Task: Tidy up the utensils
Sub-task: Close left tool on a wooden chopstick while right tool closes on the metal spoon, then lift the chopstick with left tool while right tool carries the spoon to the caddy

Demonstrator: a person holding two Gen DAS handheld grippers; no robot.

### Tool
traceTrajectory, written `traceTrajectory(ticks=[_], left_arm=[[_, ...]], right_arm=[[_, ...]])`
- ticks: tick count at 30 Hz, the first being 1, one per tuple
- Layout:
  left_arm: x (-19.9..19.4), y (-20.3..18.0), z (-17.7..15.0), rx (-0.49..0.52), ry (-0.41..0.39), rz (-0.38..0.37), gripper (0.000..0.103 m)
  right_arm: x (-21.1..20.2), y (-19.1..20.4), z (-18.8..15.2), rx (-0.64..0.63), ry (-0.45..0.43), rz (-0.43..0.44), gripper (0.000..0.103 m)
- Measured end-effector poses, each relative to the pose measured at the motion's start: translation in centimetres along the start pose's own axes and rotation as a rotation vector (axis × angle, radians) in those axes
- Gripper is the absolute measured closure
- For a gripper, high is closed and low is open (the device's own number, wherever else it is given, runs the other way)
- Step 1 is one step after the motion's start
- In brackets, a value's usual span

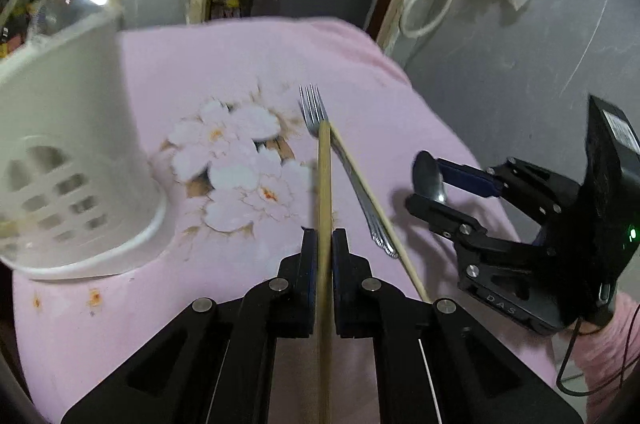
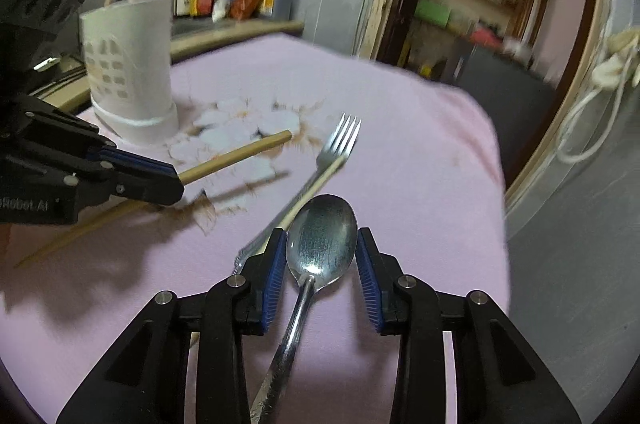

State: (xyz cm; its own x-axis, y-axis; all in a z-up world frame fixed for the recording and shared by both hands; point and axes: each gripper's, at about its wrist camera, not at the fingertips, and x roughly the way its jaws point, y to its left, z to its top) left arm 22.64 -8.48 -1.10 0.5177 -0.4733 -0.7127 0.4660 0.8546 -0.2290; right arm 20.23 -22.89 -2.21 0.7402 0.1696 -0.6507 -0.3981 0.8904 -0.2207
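My left gripper (image 1: 324, 244) is clamped tight on one chopstick (image 1: 324, 184), lifted so it can go upright into the holder (image 1: 76, 144) at the far left of the surface (image 1: 200, 284). My right gripper (image 2: 322, 256) straddles the spoon (image 2: 320, 236), pads apparently touching the bowl. The fork (image 2: 336, 148) and second chopstick (image 1: 376, 208) lie crossed between them, still to collect. Nothing blocks the holder.

my spoon (image 2: 322, 238) glossy metal | fork (image 1: 316, 110) shiny metal | chopstick (image 1: 324, 192) matt wood | tablecloth (image 1: 200, 64) soft pink cloth | holder (image 1: 68, 144) matt white plastic
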Motion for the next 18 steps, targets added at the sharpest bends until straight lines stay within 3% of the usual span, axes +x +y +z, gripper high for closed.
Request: traceTrajectory(ticks=[9, 18], left_arm=[[-4.4, -2.0, -1.3, 0.038, -0.295, 0.024, 0.098], [-8.0, -2.2, -1.8, 0.056, -0.540, 0.067, 0.098]], right_arm=[[-5.8, 2.9, -1.0, -0.105, -0.316, -0.231, 0.070], [-9.6, 3.8, -0.7, -0.085, -0.563, -0.360, 0.071]])
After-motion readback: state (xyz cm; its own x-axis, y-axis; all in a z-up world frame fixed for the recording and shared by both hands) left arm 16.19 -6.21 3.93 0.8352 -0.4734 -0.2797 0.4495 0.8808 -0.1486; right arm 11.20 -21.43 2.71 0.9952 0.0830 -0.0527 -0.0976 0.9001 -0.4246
